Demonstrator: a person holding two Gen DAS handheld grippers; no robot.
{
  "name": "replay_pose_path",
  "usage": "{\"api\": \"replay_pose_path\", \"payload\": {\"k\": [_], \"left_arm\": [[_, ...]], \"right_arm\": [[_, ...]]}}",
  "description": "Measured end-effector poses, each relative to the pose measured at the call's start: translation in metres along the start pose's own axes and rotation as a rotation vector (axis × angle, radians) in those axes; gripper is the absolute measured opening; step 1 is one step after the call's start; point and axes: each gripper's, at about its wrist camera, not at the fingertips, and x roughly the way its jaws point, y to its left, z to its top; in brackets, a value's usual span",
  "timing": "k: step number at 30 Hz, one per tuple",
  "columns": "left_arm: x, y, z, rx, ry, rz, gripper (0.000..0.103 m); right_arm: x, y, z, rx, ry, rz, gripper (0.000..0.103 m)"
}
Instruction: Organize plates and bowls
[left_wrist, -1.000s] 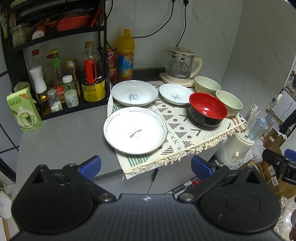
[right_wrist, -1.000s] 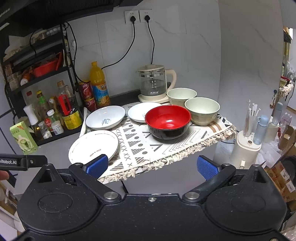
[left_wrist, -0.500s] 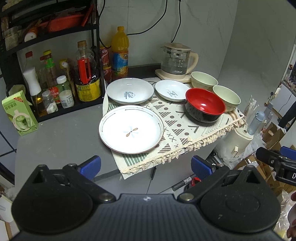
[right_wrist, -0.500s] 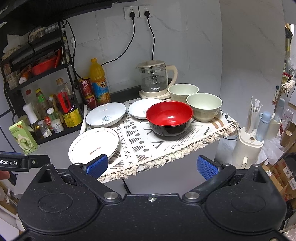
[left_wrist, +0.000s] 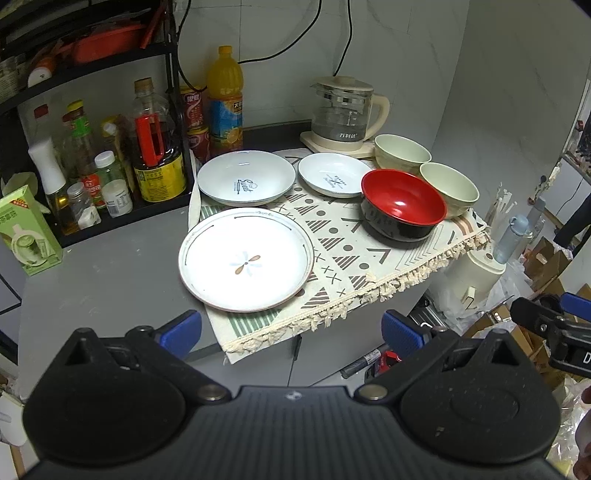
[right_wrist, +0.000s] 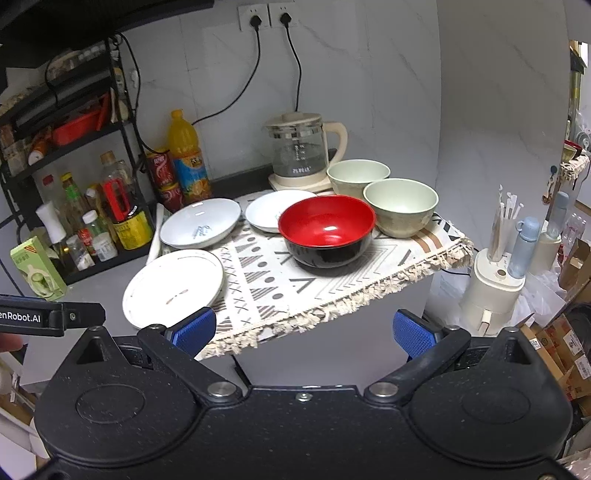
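On the patterned mat (left_wrist: 354, 251): three plates, large plate (left_wrist: 245, 258) nearest, red bowl (left_wrist: 402, 206) beside two green bowls (left_wrist: 448, 188) | left hand-held gripper (left_wrist: 291, 330) and right hand-held gripper (right_wrist: 304, 326) both spread, empty, short of the tabletop (left_wrist: 103, 266) | judged step: approach; take the large plate by its overhanging rim, level.

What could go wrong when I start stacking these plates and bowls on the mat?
Likely risks:
1. The fringed mat overhangs the counter edge; dragging a dish could pull it off.
2. The large plate sits half on the mat, half on the counter, so it may rock when gripped.
3. The red bowl touches a green bowl; lifting one could knock the other.
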Motion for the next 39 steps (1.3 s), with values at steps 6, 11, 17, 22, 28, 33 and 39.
{"api": "replay_pose_path", "payload": {"k": [6,11,17,22,28,33,39], "left_arm": [[0.019,-0.012,0.016,-0.018,-0.001,-0.014,0.102],[0.045,-0.026,0.036,-0.025,0.012,-0.03,0.102],[0.082,-0.049,0.068,-0.03,0.031,-0.049,0.102],[0.115,-0.069,0.095,-0.016,0.039,-0.048,0.102],[0.152,-0.091,0.131,-0.008,0.056,-0.111,0.102],[0.186,-0.105,0.159,-0.015,0.083,-0.145,0.102],[0.228,-0.124,0.189,0.002,0.114,-0.19,0.102]], "right_arm": [[0.017,-0.015,0.008,-0.012,0.013,-0.014,0.103],[0.035,-0.033,0.021,0.002,0.014,-0.032,0.103],[0.061,-0.065,0.042,0.053,0.02,-0.029,0.102],[0.086,-0.091,0.06,0.095,0.012,-0.044,0.102],[0.121,-0.114,0.081,0.136,0.01,-0.09,0.103],[0.145,-0.131,0.095,0.193,-0.009,-0.099,0.103],[0.176,-0.146,0.112,0.2,-0.017,-0.144,0.103]]}}
